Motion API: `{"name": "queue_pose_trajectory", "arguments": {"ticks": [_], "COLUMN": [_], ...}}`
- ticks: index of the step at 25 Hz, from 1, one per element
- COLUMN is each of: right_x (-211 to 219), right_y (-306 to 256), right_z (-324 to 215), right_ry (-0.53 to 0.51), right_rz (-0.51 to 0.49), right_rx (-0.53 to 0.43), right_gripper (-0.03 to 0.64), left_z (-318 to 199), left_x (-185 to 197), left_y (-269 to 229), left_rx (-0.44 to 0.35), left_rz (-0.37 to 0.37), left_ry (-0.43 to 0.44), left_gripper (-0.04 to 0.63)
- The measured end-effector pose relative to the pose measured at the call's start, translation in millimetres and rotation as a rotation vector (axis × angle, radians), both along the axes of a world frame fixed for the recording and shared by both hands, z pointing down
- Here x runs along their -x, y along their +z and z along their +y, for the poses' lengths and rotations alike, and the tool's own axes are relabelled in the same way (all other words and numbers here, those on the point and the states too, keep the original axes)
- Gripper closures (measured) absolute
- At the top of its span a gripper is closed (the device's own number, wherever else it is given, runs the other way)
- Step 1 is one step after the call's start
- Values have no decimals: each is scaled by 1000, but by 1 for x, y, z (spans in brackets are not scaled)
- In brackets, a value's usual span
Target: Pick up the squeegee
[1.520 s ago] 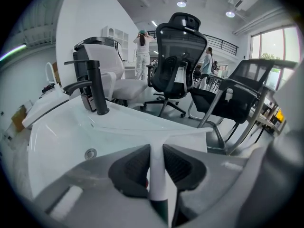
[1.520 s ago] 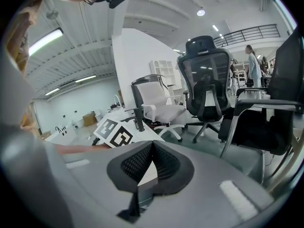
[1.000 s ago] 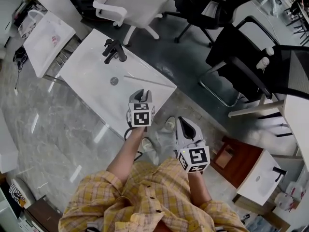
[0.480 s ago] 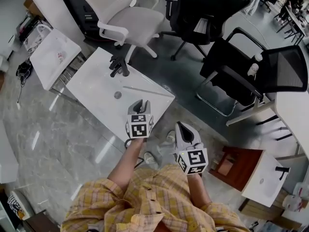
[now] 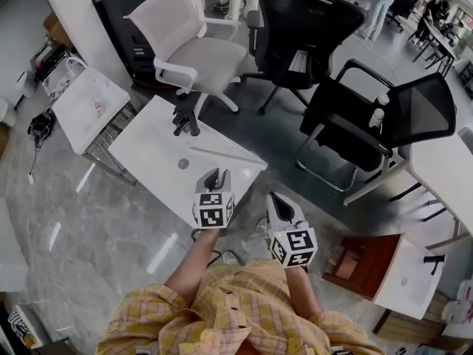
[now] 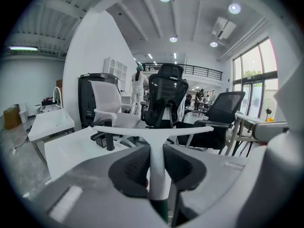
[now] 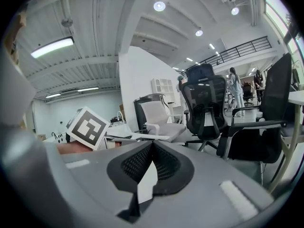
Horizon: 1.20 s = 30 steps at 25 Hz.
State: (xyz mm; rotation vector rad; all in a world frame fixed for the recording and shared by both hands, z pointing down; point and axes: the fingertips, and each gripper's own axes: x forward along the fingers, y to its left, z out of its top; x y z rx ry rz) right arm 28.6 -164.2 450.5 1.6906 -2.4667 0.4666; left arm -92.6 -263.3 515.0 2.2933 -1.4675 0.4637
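Person in a yellow plaid shirt (image 5: 222, 309) stands over a white basin top (image 5: 148, 154), a gripper in each hand; left gripper (image 5: 214, 174) is clamped on the squeegee (image 5: 222, 154); in the left gripper view the white handle runs straight up between the two dark pads (image 6: 130, 167) of that gripper (image 6: 156, 148), both pads pressing its sides, and the long white blade (image 6: 156, 129) sits crosswise just past the tips, roughly level; from the head view the blade lies as a thin pale bar over the near right part of the basin top, looks lifted clear of it but contact is hard to judge from above; black faucet (image 5: 185, 118) stands at the far edge of the basin, round drain (image 5: 183, 163) between faucet and gripper; same faucet (image 6: 108, 139) shows left of the blade in the left gripper view; right gripper (image 5: 272, 198) is beside the left one, off the basin's near corner, over grey floor (image 5: 89, 235); in the right gripper view its jaws (image 7: 152, 146) are pressed together at the tips, nothing pinched, left gripper's marker cube (image 7: 90, 127) visible at left; behind the basin a white office chair (image 5: 196, 46) and a black one (image 5: 303, 28); a second white basin (image 5: 92, 106) stands further left.
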Motion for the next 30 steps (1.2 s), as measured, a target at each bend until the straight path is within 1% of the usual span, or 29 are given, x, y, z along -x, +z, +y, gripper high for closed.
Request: {"name": "queue_pose_trajectory", "arguments": {"ticks": [12,18,22,30], "right_x": [9,14,20,31], "right_y": [-17,-25,-31,-36], "right_z": [4,7,11,16], "right_ry": [-7,-5,-12,-34], "right_rz": [-17,-20,-12,-4], "right_rx": [-33,-58,-74,-82], "right_gripper": [618,618,618,618], "left_z": [28,46,57,67], "left_x": [3,13,20,37], "left_y": [-48,-68,-72,-72], "left_rx": [-96,-149,-163,-163], "left_rz": [52,63,64,69], "left_ry": [11,4,-1,-30], "left_gripper": [509,509,509,509]}}
